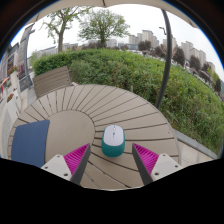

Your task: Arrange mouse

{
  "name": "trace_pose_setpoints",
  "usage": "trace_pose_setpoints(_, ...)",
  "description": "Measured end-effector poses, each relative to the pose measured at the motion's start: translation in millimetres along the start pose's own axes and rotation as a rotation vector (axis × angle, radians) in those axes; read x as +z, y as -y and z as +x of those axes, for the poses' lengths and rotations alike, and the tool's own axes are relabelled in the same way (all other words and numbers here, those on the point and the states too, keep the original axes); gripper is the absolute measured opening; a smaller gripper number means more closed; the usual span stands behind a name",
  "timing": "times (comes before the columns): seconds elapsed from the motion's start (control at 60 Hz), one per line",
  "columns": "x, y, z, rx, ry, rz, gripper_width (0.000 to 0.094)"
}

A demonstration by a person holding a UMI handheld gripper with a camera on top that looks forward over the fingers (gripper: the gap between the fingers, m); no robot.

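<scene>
A teal and white computer mouse rests on a round wooden slatted table. It sits between and slightly ahead of my fingertips, with a gap on each side. My gripper is open, its pink pads spread wide to the left and right of the mouse. A dark blue mouse mat lies on the table to the left, beyond the left finger.
A wooden bench stands past the table at the left. A thin dark pole rises at the right. A green hedge, trees and buildings lie beyond. The table's edge curves away at the right.
</scene>
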State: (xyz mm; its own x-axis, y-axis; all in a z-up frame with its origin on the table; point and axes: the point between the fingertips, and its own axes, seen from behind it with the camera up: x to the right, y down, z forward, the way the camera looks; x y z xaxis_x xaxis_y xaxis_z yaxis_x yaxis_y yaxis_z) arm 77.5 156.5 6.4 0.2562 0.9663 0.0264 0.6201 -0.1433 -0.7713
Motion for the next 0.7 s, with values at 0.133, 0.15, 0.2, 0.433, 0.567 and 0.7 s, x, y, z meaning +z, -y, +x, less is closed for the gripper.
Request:
trace_pose_setpoints(0.133, 30, 4, 0, 0.000, 0.020, -0.017, 0.0856)
trace_pose_setpoints(0.15, 32, 5, 0, -0.001, 0.020, -0.019, 0.0856)
trace_pose_setpoints(0.2, 38, 8, 1, -0.003, 0.024, -0.023, 0.0857)
trace_pose_setpoints(0.433, 50, 10, -1, -0.026, 0.059, -0.025, 0.0602)
trace_pose_setpoints(0.567, 43, 14, -9, -0.040, 0.099, -0.068, 0.0424)
trace_pose_setpoints(0.7, 5, 55, -37, -0.065, 0.164, -0.036, 0.0424)
